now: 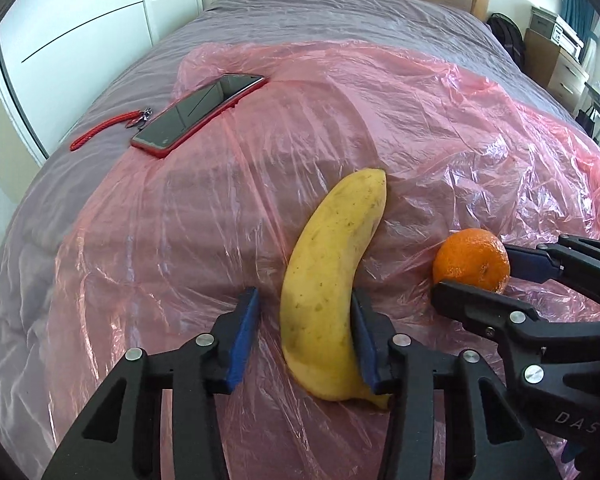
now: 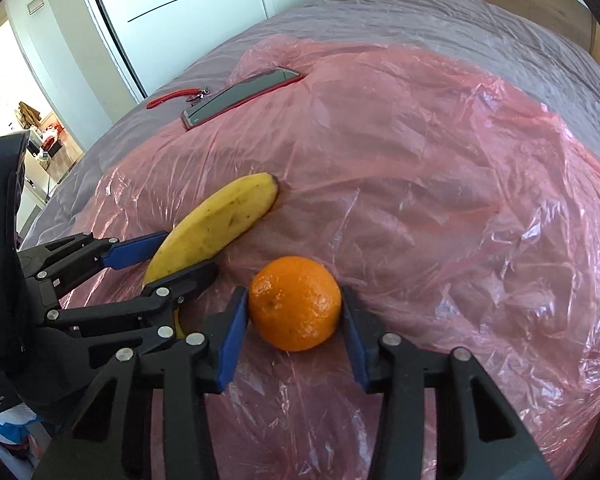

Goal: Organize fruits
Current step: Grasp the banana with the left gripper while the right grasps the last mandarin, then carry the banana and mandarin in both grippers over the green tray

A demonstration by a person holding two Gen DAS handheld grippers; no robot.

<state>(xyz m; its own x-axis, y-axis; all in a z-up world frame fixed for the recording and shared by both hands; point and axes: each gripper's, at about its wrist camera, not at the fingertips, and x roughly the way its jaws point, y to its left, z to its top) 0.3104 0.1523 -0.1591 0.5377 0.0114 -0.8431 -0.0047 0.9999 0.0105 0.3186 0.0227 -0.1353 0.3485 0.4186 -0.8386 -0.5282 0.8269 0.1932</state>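
Observation:
A yellow banana [image 1: 332, 280] lies on a pink plastic sheet [image 1: 380, 120] spread over a bed. My left gripper [image 1: 305, 296] straddles its lower half. The right blue pad [image 1: 364, 344] touches the banana, while the left pad [image 1: 244, 336] stands a little off it. Just right of the banana sits an orange [image 2: 295, 303]. My right gripper [image 2: 292, 294] holds it with both blue pads against its sides. The left wrist view shows the orange [image 1: 472, 260] between the right gripper [image 1: 474, 270] fingers. The right wrist view shows the left gripper [image 2: 191, 252] around the banana [image 2: 216, 224].
A phone in a red case [image 1: 198, 114] lies at the far left edge of the plastic sheet, with a red strap [image 1: 104, 130] beside it on the grey bedcover [image 1: 340, 12]. White wardrobe doors stand beyond the bed, and furniture lines the far right.

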